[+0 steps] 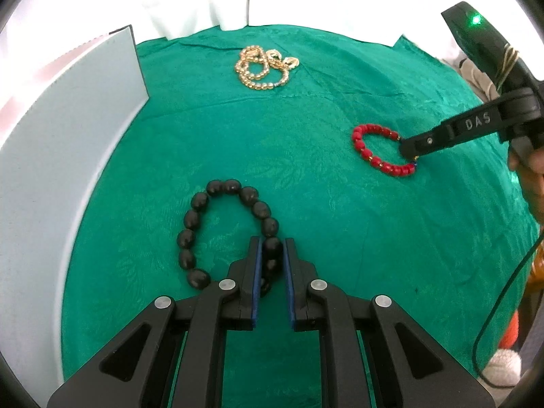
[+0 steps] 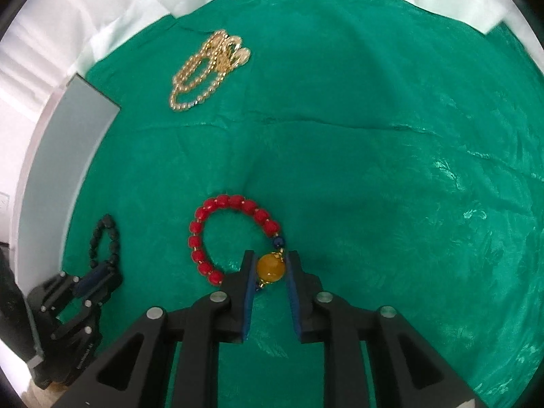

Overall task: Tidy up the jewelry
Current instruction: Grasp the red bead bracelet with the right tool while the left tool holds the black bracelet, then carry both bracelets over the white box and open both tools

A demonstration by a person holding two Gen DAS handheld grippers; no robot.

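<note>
1. The black bracelet (image 1: 226,234) is pinched by the left gripper (image 1: 272,255) on the green cloth (image 1: 306,119).
2. The red bracelet (image 2: 224,234) lies ahead-left; its amber bead (image 2: 270,268) is bracketed, ungripped, by the narrowly parted right gripper (image 2: 270,265).

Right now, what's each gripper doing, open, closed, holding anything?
Left gripper: closed on the black bead bracelet.
Right gripper: jaws around the red bracelet's amber bead; a slight gap shows, so grip cannot be told.
</note>
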